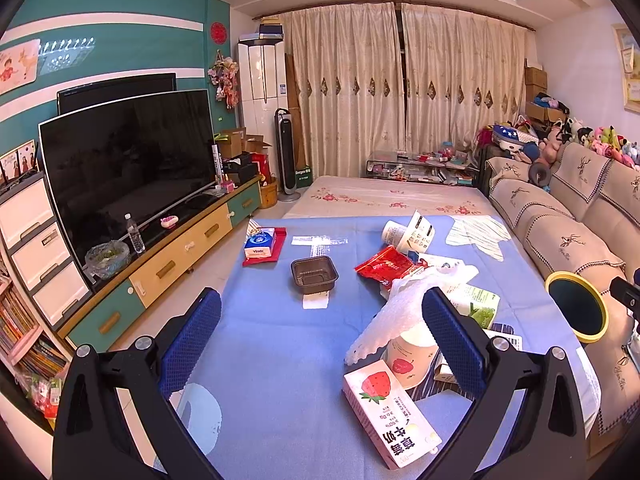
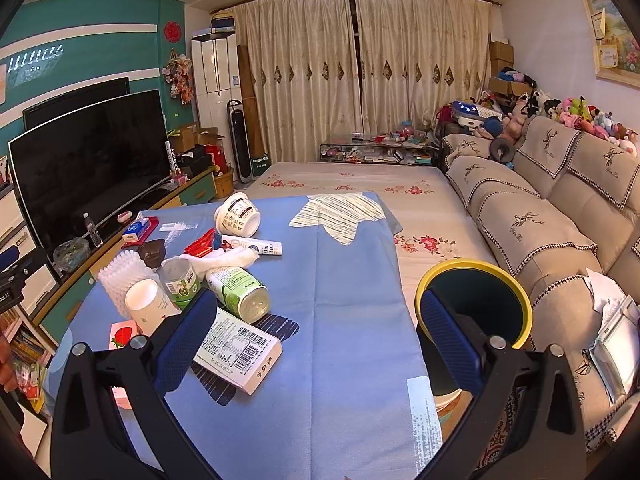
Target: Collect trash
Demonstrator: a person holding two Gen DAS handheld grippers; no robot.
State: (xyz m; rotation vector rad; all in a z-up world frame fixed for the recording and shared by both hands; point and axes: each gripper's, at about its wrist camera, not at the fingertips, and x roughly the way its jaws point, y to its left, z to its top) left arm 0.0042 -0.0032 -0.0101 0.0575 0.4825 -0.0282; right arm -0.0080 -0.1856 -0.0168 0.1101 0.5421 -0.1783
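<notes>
Trash lies scattered on a table under a blue cloth (image 1: 272, 360). My left gripper (image 1: 320, 340) hangs open above the near edge. A strawberry milk carton (image 1: 390, 412), a strawberry paper cup (image 1: 408, 360) and a white foam net (image 1: 400, 312) sit by its right finger. Farther off are a black plastic tray (image 1: 314, 275) and a red wrapper (image 1: 384, 266). My right gripper (image 2: 318, 340) is open too, with a barcode box (image 2: 240, 352) and a green bottle (image 2: 240, 292) near its left finger. A yellow-rimmed bin (image 2: 460, 266) stands behind its right finger.
A paper bowl (image 2: 238, 216), a tube (image 2: 256, 246) and a can (image 2: 182, 280) also lie on the cloth. A tissue pack (image 1: 260, 242) sits at the far left corner. A TV cabinet (image 1: 180, 248) runs along the left and a sofa (image 2: 560, 216) along the right.
</notes>
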